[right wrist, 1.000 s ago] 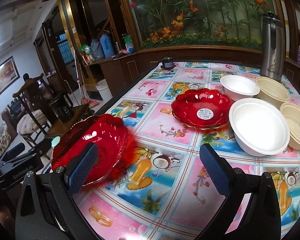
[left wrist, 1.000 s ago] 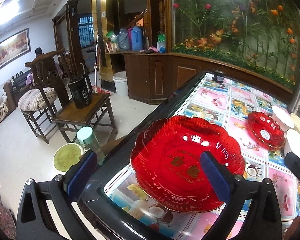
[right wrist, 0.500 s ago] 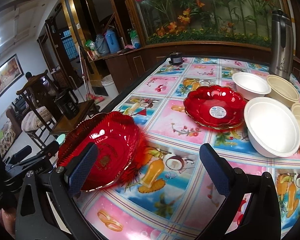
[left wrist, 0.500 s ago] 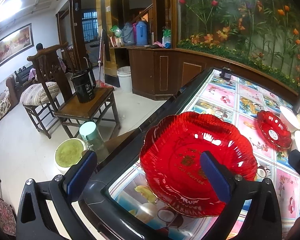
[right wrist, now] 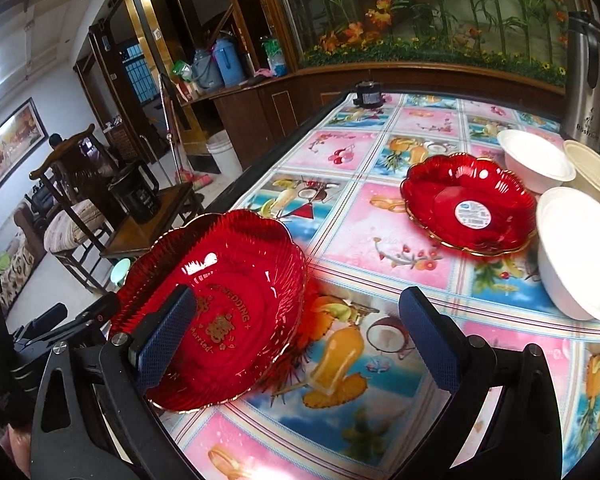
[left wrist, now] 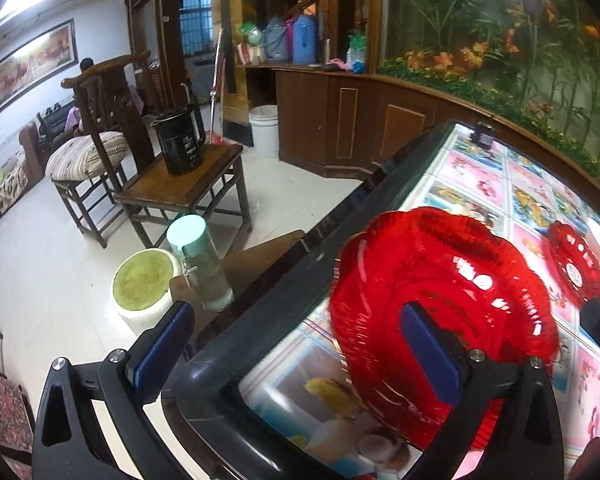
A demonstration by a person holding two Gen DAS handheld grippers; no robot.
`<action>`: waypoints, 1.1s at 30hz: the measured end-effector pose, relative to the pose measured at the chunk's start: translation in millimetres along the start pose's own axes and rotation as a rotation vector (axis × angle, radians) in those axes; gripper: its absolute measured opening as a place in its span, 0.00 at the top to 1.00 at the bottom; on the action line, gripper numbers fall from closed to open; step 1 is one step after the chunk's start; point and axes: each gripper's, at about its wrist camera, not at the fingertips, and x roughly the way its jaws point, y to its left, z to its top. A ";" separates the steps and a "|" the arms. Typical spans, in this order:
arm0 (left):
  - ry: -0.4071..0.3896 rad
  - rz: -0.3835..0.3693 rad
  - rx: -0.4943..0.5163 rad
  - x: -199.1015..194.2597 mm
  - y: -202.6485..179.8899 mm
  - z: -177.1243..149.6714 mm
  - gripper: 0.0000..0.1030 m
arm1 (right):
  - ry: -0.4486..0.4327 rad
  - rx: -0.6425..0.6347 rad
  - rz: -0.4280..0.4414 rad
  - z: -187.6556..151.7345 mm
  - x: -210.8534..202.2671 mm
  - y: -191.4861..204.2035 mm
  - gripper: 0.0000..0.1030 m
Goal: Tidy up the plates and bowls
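- The large red plate (right wrist: 216,308) sits tilted at the near left corner of the desk (right wrist: 340,232), overhanging the dark edge.
- Left gripper (left wrist: 296,356): released, one finger in front of the plate.
- Right gripper (right wrist: 296,344): released, holding nothing; open tablecloth lies ahead.
- Small red plate (right wrist: 470,210) is empty, beside the white bowls (right wrist: 576,252).
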 end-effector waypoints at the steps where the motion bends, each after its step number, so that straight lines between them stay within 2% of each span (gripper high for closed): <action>1: 0.003 0.001 -0.003 1.2 1.3 0.1 0.00 | 0.003 0.000 -0.004 0.2 3.5 0.1 0.00; 5: 0.013 0.004 -0.015 7.4 3.7 1.5 0.00 | 0.003 -0.011 -0.031 -0.3 11.9 4.1 0.00; 14: 0.084 -0.007 0.007 29.0 -10.6 -2.6 0.00 | 0.094 0.024 -0.013 -0.3 45.8 1.1 0.01; 21: 0.105 0.003 0.035 36.4 -16.3 -9.0 0.00 | 0.147 0.063 0.011 -1.2 63.5 -1.9 0.06; 26: 0.149 -0.006 0.025 46.2 -16.3 -11.9 0.01 | 0.214 0.087 0.019 -5.3 79.3 -5.4 0.25; 28: 0.142 0.013 0.033 47.8 -17.9 -12.7 0.03 | 0.202 0.081 0.002 -5.2 79.5 -4.8 0.26; 30: 0.135 0.023 0.038 47.8 -18.0 -12.5 0.06 | 0.196 0.076 0.001 -5.6 80.6 -4.6 0.33; 33: 0.113 0.038 0.041 46.2 -18.3 -11.1 0.19 | 0.185 0.072 -0.012 -6.2 81.6 -5.4 0.57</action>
